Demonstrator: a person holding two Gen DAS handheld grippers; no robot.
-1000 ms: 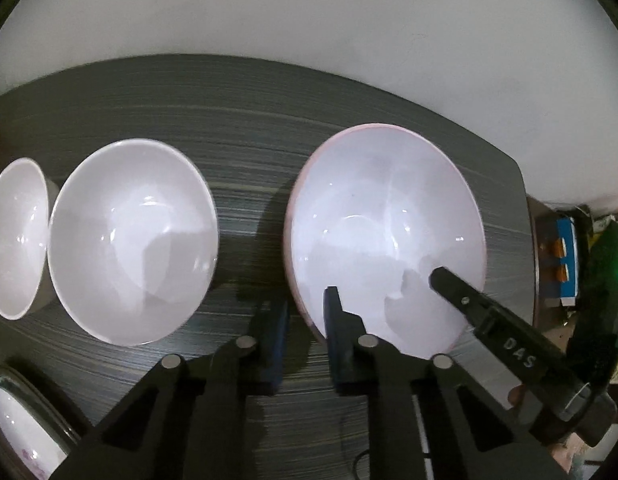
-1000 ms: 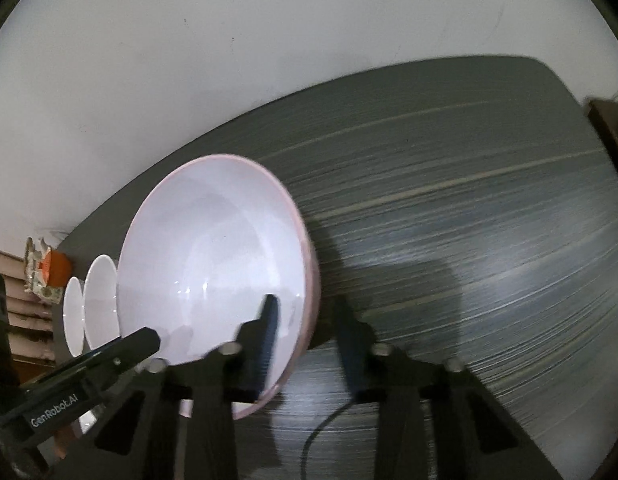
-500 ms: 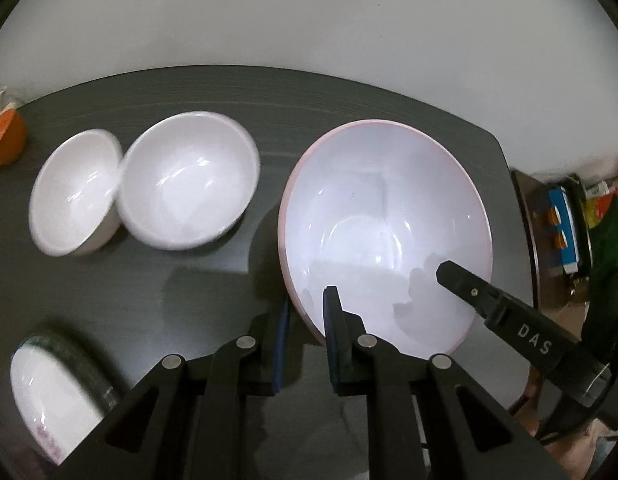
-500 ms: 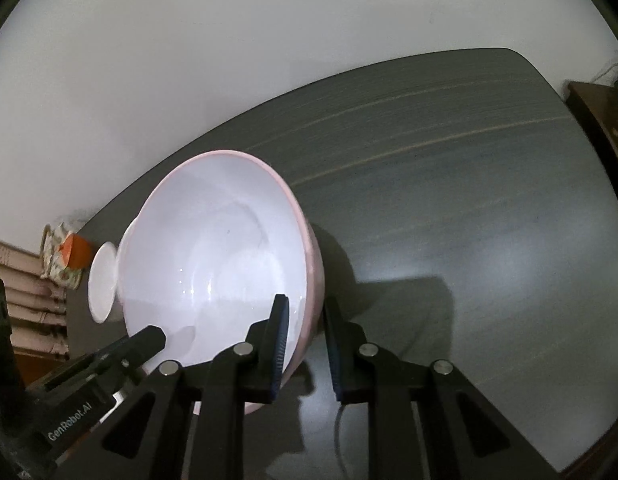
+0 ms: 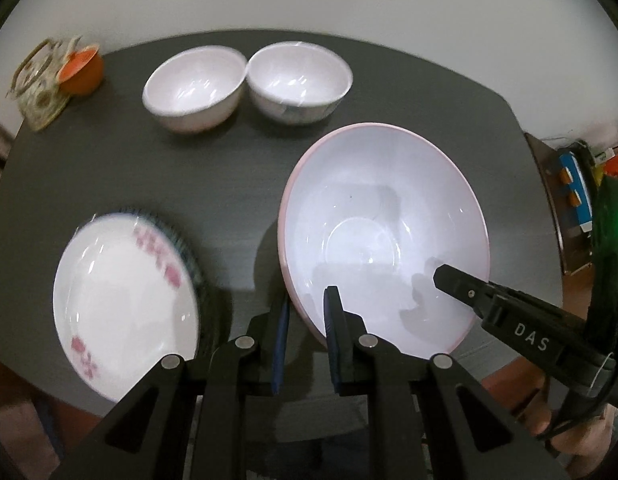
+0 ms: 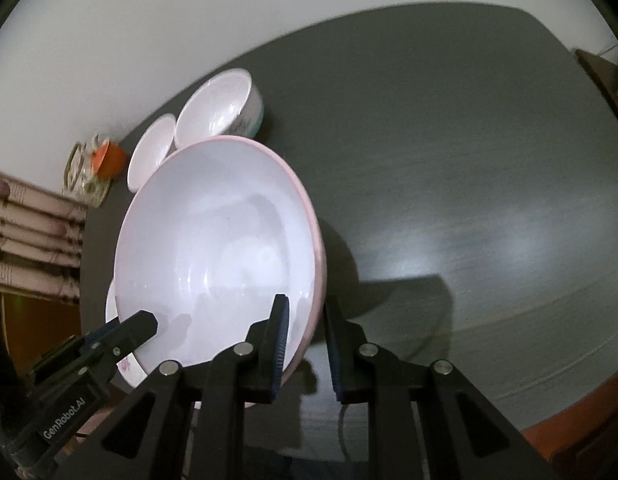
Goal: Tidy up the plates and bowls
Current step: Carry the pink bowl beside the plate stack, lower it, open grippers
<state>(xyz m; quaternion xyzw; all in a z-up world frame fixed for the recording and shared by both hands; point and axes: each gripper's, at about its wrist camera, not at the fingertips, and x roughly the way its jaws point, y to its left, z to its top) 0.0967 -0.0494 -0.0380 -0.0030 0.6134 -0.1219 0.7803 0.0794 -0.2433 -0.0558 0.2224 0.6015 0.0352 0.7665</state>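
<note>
**Q:** Where is the bowl, and which way does it lie from your fingers?

**A:** The large pink-rimmed bowl (image 5: 385, 236) hangs between my two hands, clear of the dark surface (image 5: 229, 184), its shadow beneath it. Its near-left rim runs between my left fingers (image 5: 307, 340); its right rim sits between my right fingers (image 6: 305, 344). Neither hand is nearer; each has a side.

**Q:** How far open are they?

**A:** Barely. Both pairs are pinched on the thin rim, one pad inside the bowl, one outside.

**Q:** And the rest of the crockery?

**A:** Two small white bowls (image 5: 249, 84) stand side by side, touching, near the far edge. A flowered plate (image 5: 125, 296) lies to the left of the big bowl, just beside my left hand. An orange cup (image 5: 83, 70) sits in the far-left corner.

**Q:** What does the next move turn on?

**A:** I judge it's keeping the rim level between both hands, and whichever spot I choose lies left of the bowl.
</note>
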